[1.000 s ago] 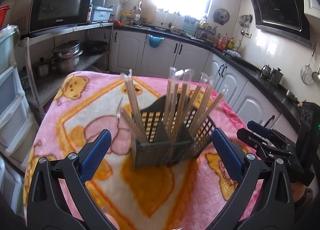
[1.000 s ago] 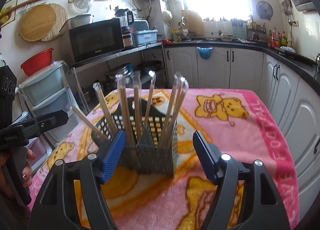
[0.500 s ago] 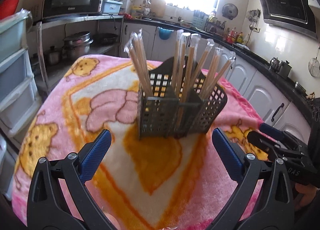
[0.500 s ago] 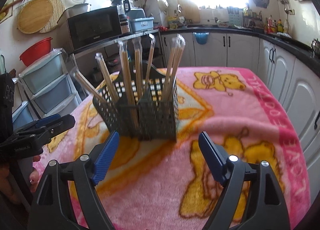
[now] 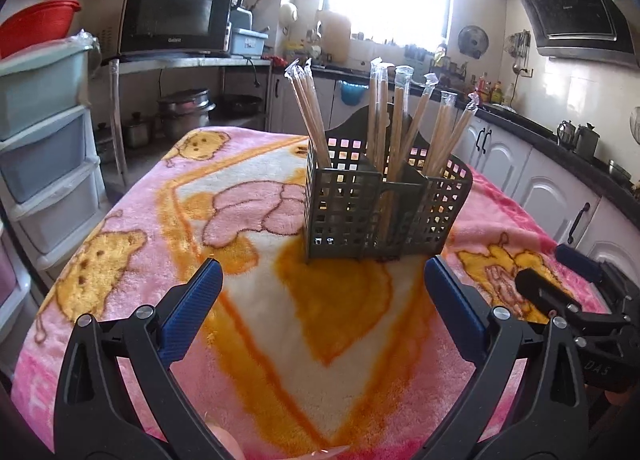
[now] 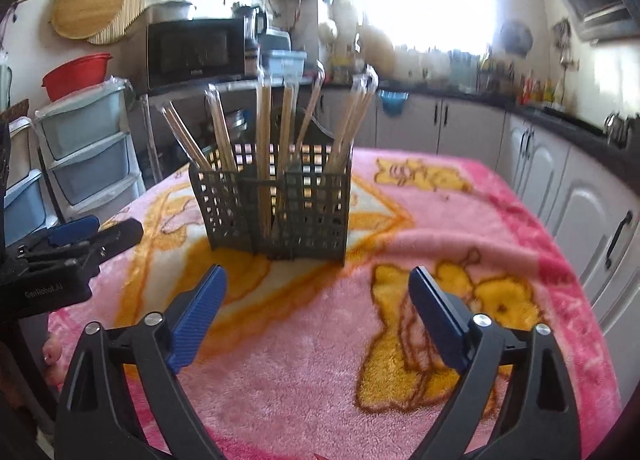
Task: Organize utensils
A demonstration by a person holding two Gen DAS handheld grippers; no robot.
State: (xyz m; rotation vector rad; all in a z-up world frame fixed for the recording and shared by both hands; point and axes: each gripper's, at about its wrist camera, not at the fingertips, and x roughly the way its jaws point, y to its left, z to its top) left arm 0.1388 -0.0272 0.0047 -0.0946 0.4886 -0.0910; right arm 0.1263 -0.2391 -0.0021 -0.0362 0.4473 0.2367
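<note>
Now both the left gripper (image 5: 320, 292) and the right gripper (image 6: 318, 298), its jaws opening, hover empty and released before the basket (image 5: 384, 204) of chopsticks (image 5: 310, 112).

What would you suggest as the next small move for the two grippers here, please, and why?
Probably draw both back and stop. All the wrapped chopsticks stand in the caddy, nothing loose lies on the blanket, and the left gripper is open and empty, the right gripper empty, its jaws opening.

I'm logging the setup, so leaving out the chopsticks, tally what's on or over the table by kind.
Perforated grey utensil caddy: 1
Pink cartoon blanket: 1
Grippers: 2, left gripper, open, and right gripper, jaws opening, both empty
Total: 4
</note>
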